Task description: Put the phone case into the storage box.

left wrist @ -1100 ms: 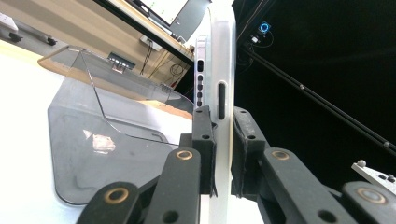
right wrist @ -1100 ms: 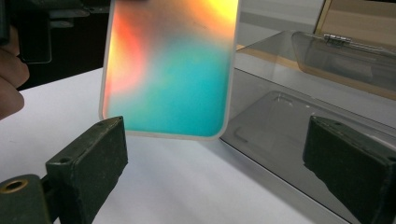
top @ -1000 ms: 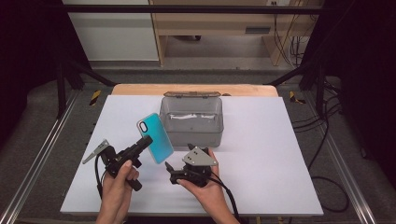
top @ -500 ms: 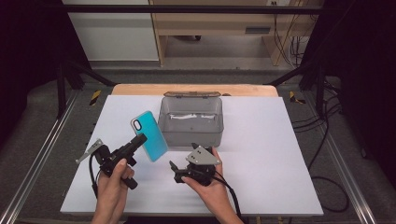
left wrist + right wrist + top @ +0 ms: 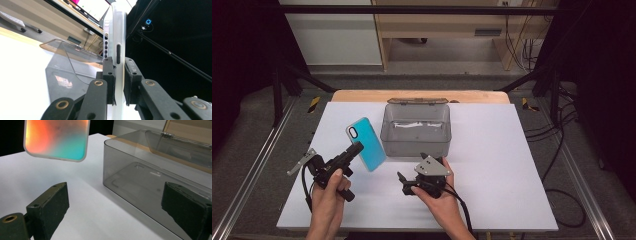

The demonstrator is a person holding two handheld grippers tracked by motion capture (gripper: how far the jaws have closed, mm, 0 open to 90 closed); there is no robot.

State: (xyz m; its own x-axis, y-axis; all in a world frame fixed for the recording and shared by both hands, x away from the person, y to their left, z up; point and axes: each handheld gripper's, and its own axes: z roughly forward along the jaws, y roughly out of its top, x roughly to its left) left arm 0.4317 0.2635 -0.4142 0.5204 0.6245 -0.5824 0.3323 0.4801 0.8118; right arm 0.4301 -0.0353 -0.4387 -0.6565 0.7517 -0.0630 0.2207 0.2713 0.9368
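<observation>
Beside the box, left claw (clamped) holds phone.

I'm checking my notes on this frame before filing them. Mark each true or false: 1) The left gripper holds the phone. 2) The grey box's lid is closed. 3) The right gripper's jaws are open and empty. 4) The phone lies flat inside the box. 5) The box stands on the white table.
1) True: the left gripper is shut on the phone.
2) False: the lid of the grey box stands open at the back.
3) True: the right gripper holds nothing.
4) False: the phone is held above the white table, left of the box.
5) True.
</observation>
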